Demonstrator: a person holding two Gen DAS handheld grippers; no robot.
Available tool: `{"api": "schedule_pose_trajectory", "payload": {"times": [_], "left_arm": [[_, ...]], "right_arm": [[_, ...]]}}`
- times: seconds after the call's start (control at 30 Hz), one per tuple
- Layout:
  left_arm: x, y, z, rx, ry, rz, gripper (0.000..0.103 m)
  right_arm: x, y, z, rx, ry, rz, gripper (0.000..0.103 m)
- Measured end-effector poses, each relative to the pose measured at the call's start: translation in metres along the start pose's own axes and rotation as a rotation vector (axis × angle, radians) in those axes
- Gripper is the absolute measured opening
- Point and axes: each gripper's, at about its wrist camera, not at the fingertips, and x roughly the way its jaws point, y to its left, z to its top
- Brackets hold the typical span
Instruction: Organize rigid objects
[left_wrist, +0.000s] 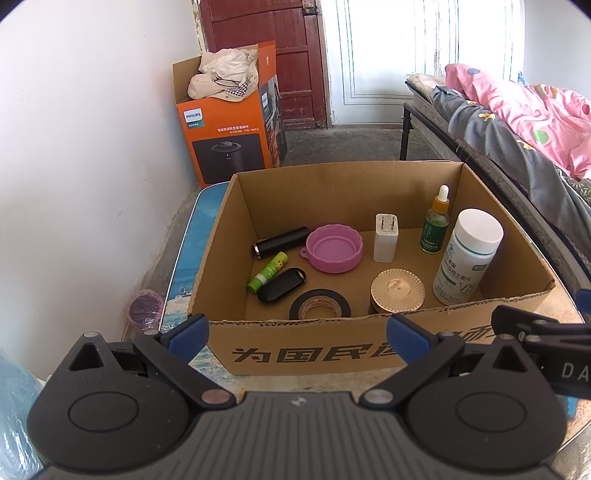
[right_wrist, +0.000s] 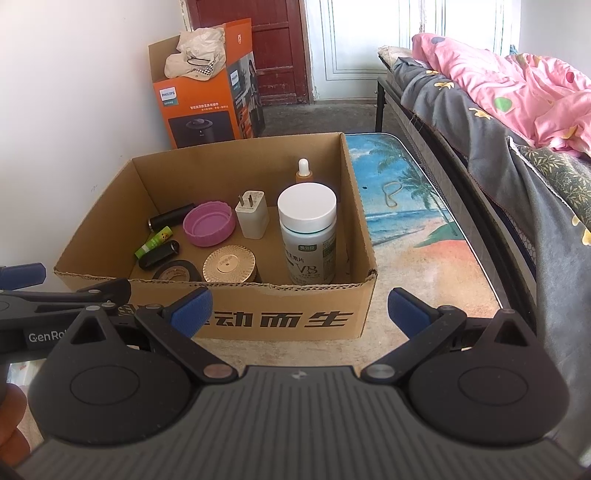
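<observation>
An open cardboard box (left_wrist: 306, 347) stands on the beach-print table (right_wrist: 413, 206); the right wrist view shows the box (right_wrist: 258, 314) too. Inside are a white pill bottle (left_wrist: 467, 254), a green dropper bottle (left_wrist: 436, 225), a white charger (left_wrist: 386, 238), a pink lid (left_wrist: 334, 247), a gold-lidded jar (left_wrist: 397, 290), a black tape roll (left_wrist: 319, 304), a black key fob (left_wrist: 280, 284), a green tube (left_wrist: 267, 271) and a black cylinder (left_wrist: 280, 242). My left gripper (left_wrist: 297, 338) is open and empty before the box's front wall. My right gripper (right_wrist: 301, 310) is open and empty at the front right corner.
An orange Philips box (left_wrist: 229, 125) with cloth on top stands on the floor by the white wall. A bed with a pink quilt (right_wrist: 517, 85) runs along the table's right side. A rubber band (right_wrist: 390, 192) lies on the table right of the box.
</observation>
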Motion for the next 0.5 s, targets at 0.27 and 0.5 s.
{"api": "schedule_pose_trajectory", "payload": {"times": [0.27, 0.5], "left_arm": [[-0.0014, 0.0018, 0.0002, -0.002, 0.004, -0.002, 0.102], [-0.0016, 0.0033, -0.0001, -0.005, 0.007, -0.006, 0.103]], "right_arm": [[-0.0018, 0.0002, 0.0001, -0.002, 0.0, 0.0, 0.102], [-0.0015, 0.0004, 0.0, -0.002, 0.0, -0.001, 0.102]]}}
